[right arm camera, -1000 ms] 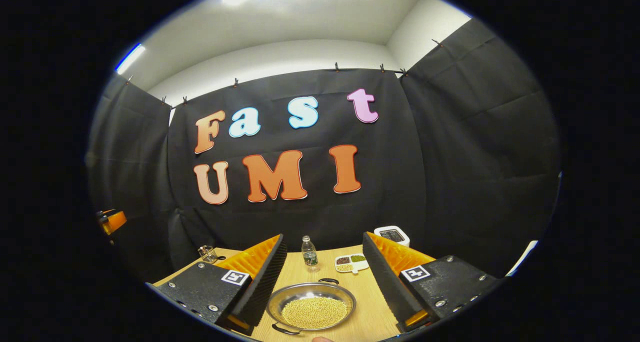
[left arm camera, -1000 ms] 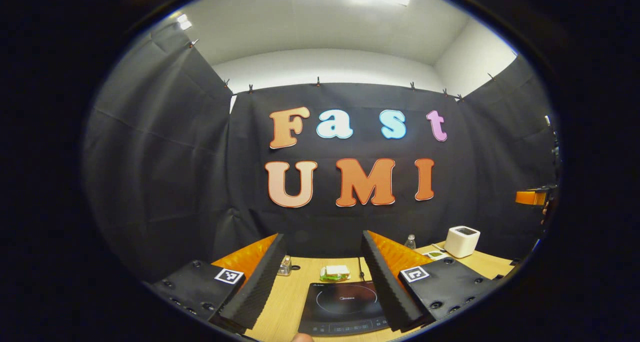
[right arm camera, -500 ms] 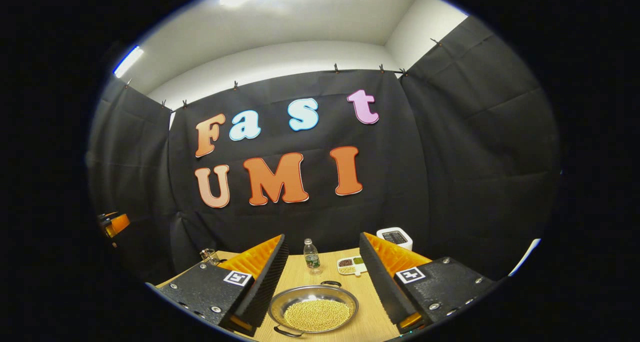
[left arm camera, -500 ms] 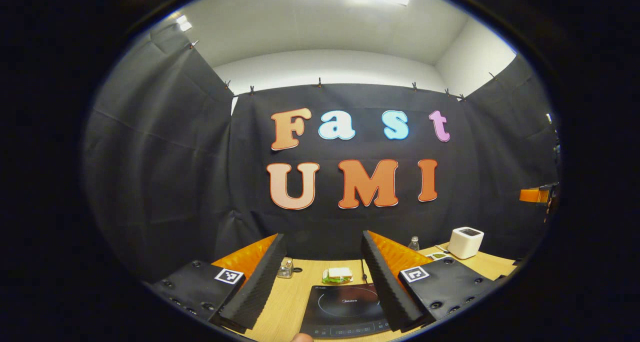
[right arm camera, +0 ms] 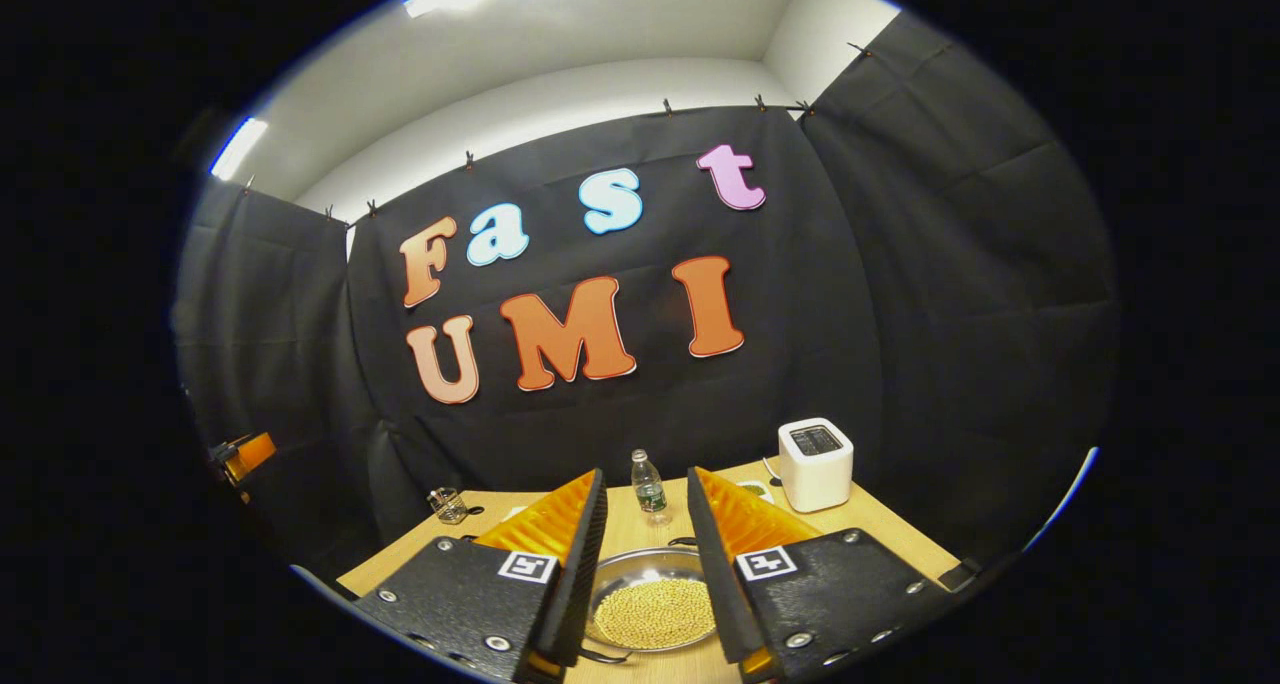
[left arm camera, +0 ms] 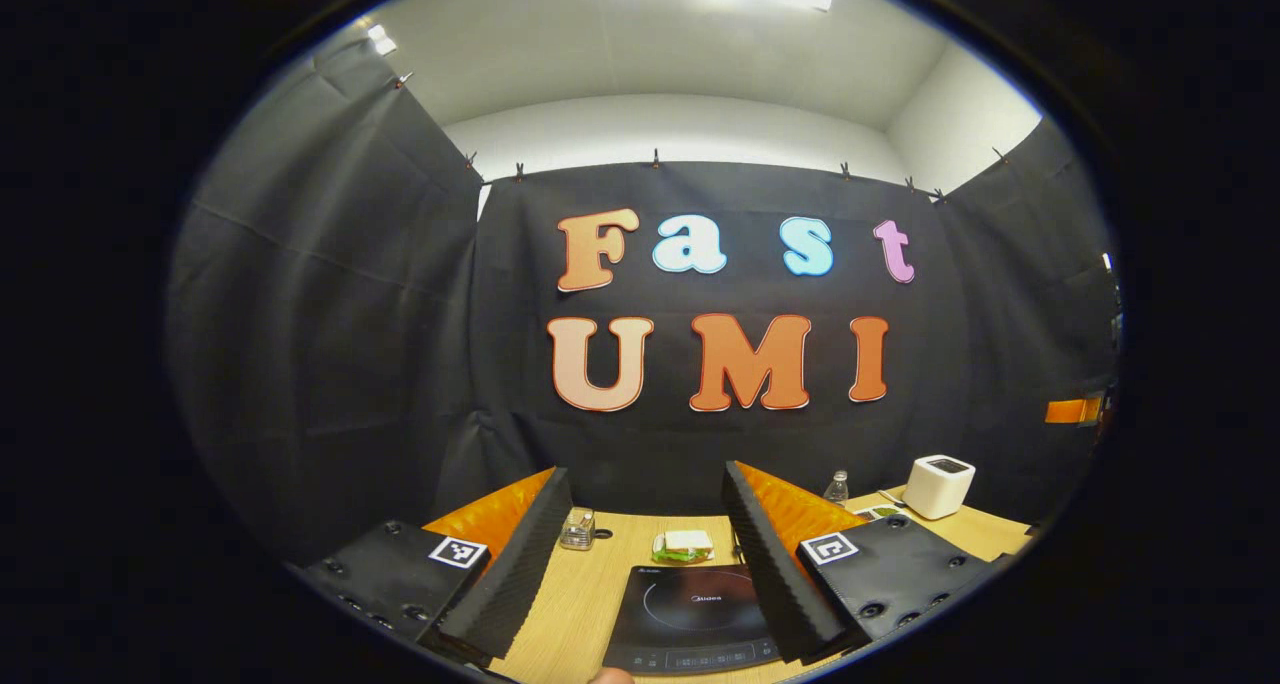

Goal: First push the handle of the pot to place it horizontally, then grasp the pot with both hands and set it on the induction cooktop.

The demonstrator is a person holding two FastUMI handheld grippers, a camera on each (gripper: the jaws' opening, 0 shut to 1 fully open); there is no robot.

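A shallow metal pot (right arm camera: 652, 604) sits on the wooden table (right arm camera: 880, 524), holding a heap of small yellowish beans (right arm camera: 655, 612). In the right gripper view it lies at 6 o'clock, between the two fingers of the right gripper (right arm camera: 645, 594), whose jaws stand partly apart with nothing in them; neither finger touches the pot. One dark loop handle (right arm camera: 682, 541) shows at the pot's far rim, and another at its near rim is partly cut off. Beyond the pot stands a small plastic bottle (right arm camera: 649, 484), and at 4 o'clock a white boxy appliance (right arm camera: 816, 451). A sectioned dish behind the right finger is mostly hidden. A small glass jar (right arm camera: 448, 505) stands at 8 o'clock; its contents are too small to tell.

In the left gripper view, the black induction cooktop (left arm camera: 690, 619) lies at 6 o'clock, bare, its right side covered by one finger of the left gripper (left arm camera: 640, 584). These jaws are wide apart and hold nothing. Past the cooktop lies something white and green (left arm camera: 683, 545), hard to identify.
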